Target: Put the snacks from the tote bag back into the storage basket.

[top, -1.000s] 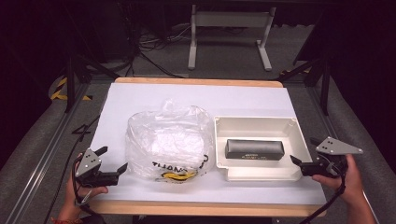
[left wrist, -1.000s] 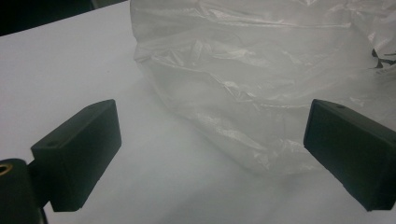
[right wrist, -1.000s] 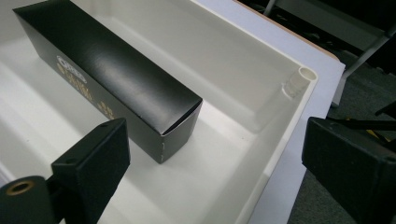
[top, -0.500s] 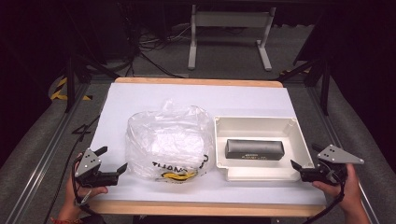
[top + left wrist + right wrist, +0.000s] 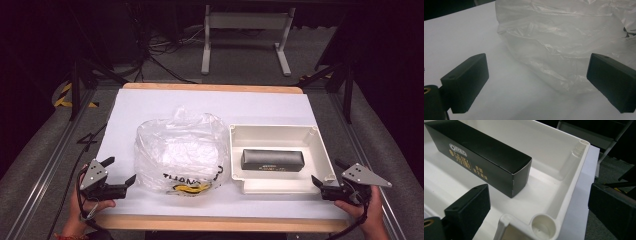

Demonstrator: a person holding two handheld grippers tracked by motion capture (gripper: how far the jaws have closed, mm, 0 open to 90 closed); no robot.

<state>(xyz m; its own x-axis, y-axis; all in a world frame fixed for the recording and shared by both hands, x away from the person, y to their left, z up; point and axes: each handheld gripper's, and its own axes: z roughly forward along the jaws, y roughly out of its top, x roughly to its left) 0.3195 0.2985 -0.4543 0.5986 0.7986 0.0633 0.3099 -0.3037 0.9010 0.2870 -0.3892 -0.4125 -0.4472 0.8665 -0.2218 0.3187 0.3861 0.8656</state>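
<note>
A white-covered rectangular table [image 5: 165, 107] is seen from above. On it a crumpled clear plastic bag with yellow and black print [image 5: 180, 152] lies left of centre, and just beside it on the right stands a shallow white plastic tray [image 5: 320, 150] holding a long black cardboard box with gold lettering [image 5: 272, 160].

The left gripper [image 5: 120, 175] is held near the bag's left edge with its jaws spread wide and empty. The right gripper [image 5: 327, 174] is held at the tray's near right corner, jaws likewise apart with nothing between them, one jaw inside the rim and one outside.

The approach step appears to be in hand. Next, the tray corner would probably be clamped.

Compared with a second ago, the right gripper has been lowered and drawn nearer the person; the left is unchanged.
</note>
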